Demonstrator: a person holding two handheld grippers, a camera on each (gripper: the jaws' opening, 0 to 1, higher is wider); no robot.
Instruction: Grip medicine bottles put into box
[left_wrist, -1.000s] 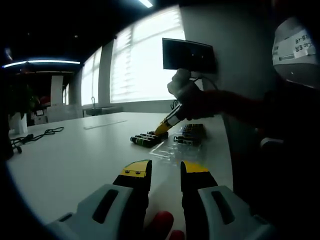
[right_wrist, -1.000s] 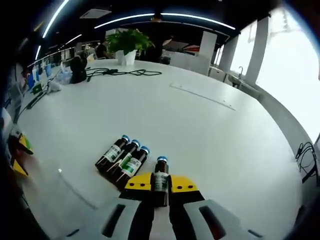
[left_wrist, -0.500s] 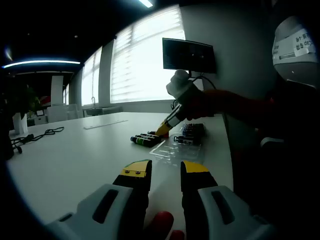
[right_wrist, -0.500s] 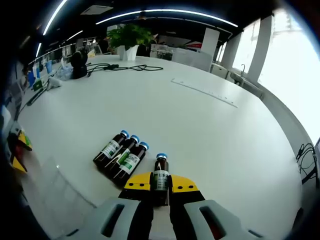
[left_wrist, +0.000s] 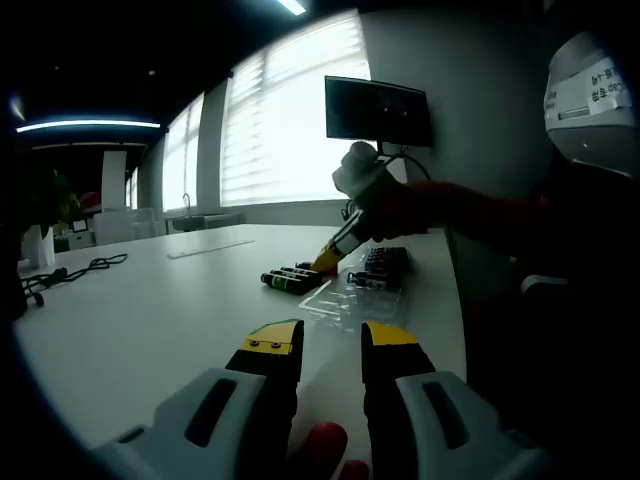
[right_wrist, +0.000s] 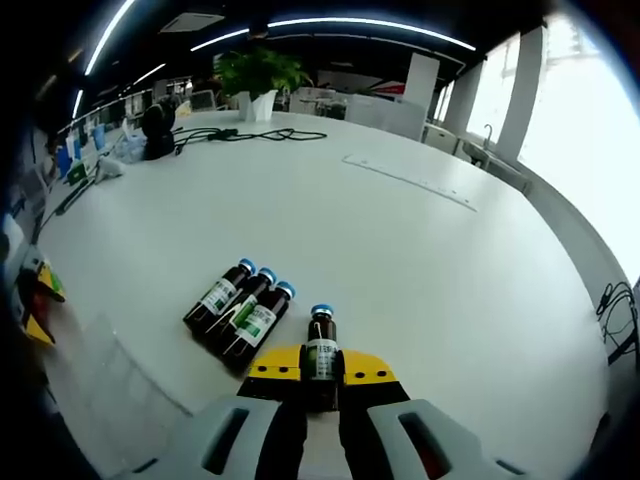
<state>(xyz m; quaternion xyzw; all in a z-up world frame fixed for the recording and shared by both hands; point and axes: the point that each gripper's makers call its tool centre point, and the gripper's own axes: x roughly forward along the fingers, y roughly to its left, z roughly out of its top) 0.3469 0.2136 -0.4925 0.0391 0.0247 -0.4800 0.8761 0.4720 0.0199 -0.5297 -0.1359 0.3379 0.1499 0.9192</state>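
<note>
My right gripper (right_wrist: 320, 368) is shut on a small brown medicine bottle (right_wrist: 321, 335) with a blue cap and white label, held just above the white table. Three more such bottles (right_wrist: 236, 312) lie side by side to its left. In the left gripper view the same lying bottles (left_wrist: 288, 279) rest beyond a clear plastic box (left_wrist: 343, 299), whose far part holds several dark bottles (left_wrist: 385, 264). The right gripper (left_wrist: 333, 252), in a gloved hand, hovers over them. My left gripper (left_wrist: 331, 338) is open and low over the table, nothing between its jaws.
The clear box's edge (right_wrist: 112, 372) shows at lower left, with the left gripper's yellow tip (right_wrist: 38, 305) at the far left. A potted plant (right_wrist: 256, 76), black cables (right_wrist: 250, 135) and a long flat strip (right_wrist: 405, 181) lie far across the table. A monitor (left_wrist: 378, 110) hangs on the wall.
The right gripper has shifted slightly while keeping the bottle. The left gripper has stayed still and open.
</note>
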